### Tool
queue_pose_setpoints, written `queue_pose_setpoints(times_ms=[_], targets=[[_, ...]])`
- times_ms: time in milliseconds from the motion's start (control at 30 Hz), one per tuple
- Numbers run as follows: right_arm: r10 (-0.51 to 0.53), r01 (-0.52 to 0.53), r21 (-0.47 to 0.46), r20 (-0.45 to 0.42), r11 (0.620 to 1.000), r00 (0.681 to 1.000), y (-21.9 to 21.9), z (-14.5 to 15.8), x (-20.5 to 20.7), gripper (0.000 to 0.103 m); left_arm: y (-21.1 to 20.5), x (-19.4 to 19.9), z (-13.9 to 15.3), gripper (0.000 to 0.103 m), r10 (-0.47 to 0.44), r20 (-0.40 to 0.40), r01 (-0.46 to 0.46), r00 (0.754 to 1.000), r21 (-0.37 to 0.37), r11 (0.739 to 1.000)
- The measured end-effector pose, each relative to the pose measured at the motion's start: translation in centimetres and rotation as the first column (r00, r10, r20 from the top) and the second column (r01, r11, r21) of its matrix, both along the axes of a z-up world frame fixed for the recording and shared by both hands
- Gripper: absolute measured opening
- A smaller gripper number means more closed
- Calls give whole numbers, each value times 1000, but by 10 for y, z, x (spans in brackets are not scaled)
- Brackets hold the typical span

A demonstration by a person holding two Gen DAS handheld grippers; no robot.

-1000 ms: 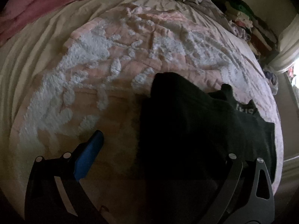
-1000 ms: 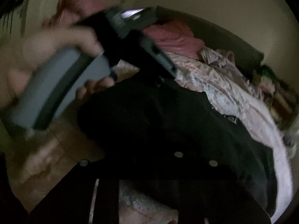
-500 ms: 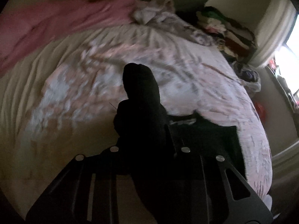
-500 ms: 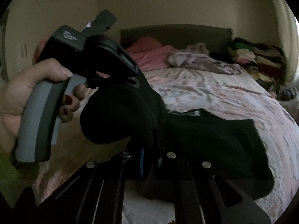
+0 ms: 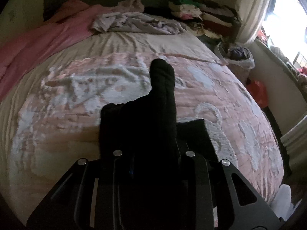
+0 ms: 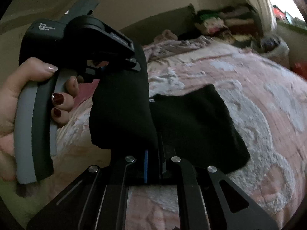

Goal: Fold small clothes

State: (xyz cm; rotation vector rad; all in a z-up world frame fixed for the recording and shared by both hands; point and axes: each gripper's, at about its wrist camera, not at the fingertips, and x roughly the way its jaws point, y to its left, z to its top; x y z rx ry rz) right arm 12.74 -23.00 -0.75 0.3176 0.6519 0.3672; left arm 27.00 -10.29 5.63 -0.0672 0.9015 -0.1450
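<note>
A black sock (image 5: 163, 99) is held up above the pink and white patterned bedspread (image 5: 76, 95). My left gripper (image 5: 153, 159) is shut on it, and the cloth hides the fingertips. In the right wrist view a hand (image 6: 11, 99) holds the left gripper (image 6: 134, 65), which pinches the top of the sock (image 6: 122, 115). The sock's lower end runs down into my right gripper (image 6: 153, 153), which is shut on it. A second black piece (image 6: 201, 126) lies flat on the bedspread just right of the sock, also seen in the left wrist view (image 5: 193, 132).
A pink blanket (image 5: 38, 38) and crumpled pale clothes (image 5: 134, 23) lie at the head of the bed. Stacked folded clothes (image 5: 201, 13) stand at the far right corner. Beside the bed's right edge are a bag (image 5: 239, 57), an orange item (image 5: 257, 94) and a curtain (image 5: 255, 9).
The left gripper has shut on the black sock and lifted it off the bedspread. Both grippers rose and swung, so more of the room shows. The right gripper stays shut on the sock.
</note>
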Motion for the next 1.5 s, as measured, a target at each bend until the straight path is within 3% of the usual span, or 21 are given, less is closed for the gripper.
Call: queue_pose_setpoints(times_ms=[333,400,467,533,600,700,767,800,867,1033,1200,1233,1267,1333,1500], targets=[[-54,67,96,-130,993,990,-40,-27,3,6,-70,16,-39,19,-63,-65,67,996,71,995],[-61,76,98,-146,992,987,-42,-31,3,6,-77,16,-45,25,-78,-73,83,994,64,994],[-67,82,92,-160,992,985,-44,-35,2,7,-80,12,-46,43,-108,-70,109,992,9,994],[-71,86,89,-168,992,983,-47,-37,1,9,-77,3,-37,50,-139,-32,137,990,-52,989],[-75,94,101,-179,990,981,-54,-39,4,11,-70,-4,-28,51,-136,-3,135,991,-68,989],[-70,94,137,-170,986,983,-63,-35,2,19,-45,-17,-14,51,-105,64,109,992,-58,992],[-52,80,174,-157,982,986,-69,-31,3,41,-24,-27,-13,51,-62,98,62,993,2,998],[-51,79,190,-150,979,987,-72,-28,4,44,-10,-33,-16,51,-38,103,35,994,31,999],[-40,69,207,-142,976,989,-75,-24,8,63,11,-39,-26,51,7,96,-14,995,75,997],[-16,53,230,-159,972,987,-73,-16,25,76,38,-58,-61,51,25,27,-27,999,74,997],[-21,79,246,-227,966,974,-78,-23,54,76,33,-75,-68,51,4,42,-7,999,66,998],[-21,79,231,-243,970,970,-79,-26,58,68,32,-76,-67,51,2,43,-5,999,68,998],[-19,75,218,-249,973,968,-78,-28,61,46,31,-77,-67,51,-1,45,-2,999,71,997],[-13,63,186,-256,980,967,-79,-31,65,30,29,-78,-65,51,-10,46,7,999,74,997],[-13,38,126,-190,991,982,-81,-16,61,25,28,-82,-65,51,-20,47,17,999,70,997]])
